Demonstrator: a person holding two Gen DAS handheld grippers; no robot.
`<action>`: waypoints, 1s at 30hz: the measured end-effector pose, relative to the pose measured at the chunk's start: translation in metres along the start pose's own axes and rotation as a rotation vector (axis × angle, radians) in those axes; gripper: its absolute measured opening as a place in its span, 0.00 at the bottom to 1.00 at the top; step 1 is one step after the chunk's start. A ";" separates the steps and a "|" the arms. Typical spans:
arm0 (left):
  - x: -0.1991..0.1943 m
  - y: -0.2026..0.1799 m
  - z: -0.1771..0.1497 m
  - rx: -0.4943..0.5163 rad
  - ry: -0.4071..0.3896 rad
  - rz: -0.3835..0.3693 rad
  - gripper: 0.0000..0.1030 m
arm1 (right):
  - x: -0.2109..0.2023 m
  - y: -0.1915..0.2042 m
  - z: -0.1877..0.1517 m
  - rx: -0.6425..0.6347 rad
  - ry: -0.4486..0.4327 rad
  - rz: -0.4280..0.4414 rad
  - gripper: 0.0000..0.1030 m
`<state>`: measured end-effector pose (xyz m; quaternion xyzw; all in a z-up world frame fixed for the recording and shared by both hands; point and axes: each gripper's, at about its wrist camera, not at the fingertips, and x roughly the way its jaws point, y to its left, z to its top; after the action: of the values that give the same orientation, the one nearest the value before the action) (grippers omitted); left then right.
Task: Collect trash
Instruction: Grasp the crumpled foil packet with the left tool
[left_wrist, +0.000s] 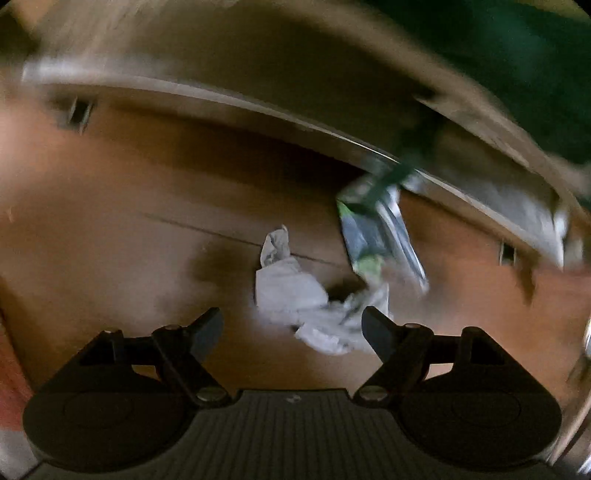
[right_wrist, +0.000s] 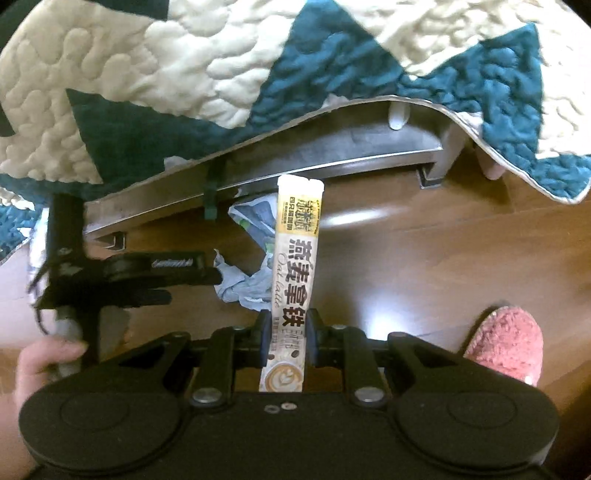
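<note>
Down at floor level, the right tool (right_wrist: 287, 338) is clenched on a sachet (right_wrist: 293, 258), an oat latte stick pinched near its lower end and pointing away toward the bed frame (right_wrist: 332, 155). A quilt (right_wrist: 221, 74) in teal and cream hangs over that frame. The left tool (left_wrist: 291, 326) is released, its fingers (left_wrist: 207, 328) spread wide just above a crumpled tissue (left_wrist: 291, 291) lying on the wooden floor (left_wrist: 110, 221). Just beyond the tissue a wrapper (left_wrist: 373, 236) with green and blue print stands tilted near the frame's edge; the left view is blurred. A pink slipper (right_wrist: 506, 343) rests on the floor to the right.
</note>
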<state>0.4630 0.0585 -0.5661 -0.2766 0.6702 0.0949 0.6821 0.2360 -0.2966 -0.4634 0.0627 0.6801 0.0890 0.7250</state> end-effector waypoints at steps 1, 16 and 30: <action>0.008 0.004 0.004 -0.055 0.010 -0.009 0.80 | 0.001 0.001 0.001 0.002 0.001 0.005 0.18; 0.062 -0.002 0.015 -0.160 0.069 0.039 0.60 | 0.012 0.006 0.001 0.010 0.043 0.044 0.18; 0.037 -0.020 -0.007 -0.032 0.049 0.070 0.50 | 0.016 0.007 0.002 -0.005 0.032 0.021 0.18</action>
<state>0.4707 0.0294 -0.5965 -0.2664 0.6943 0.1226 0.6572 0.2384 -0.2867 -0.4773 0.0666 0.6908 0.0994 0.7131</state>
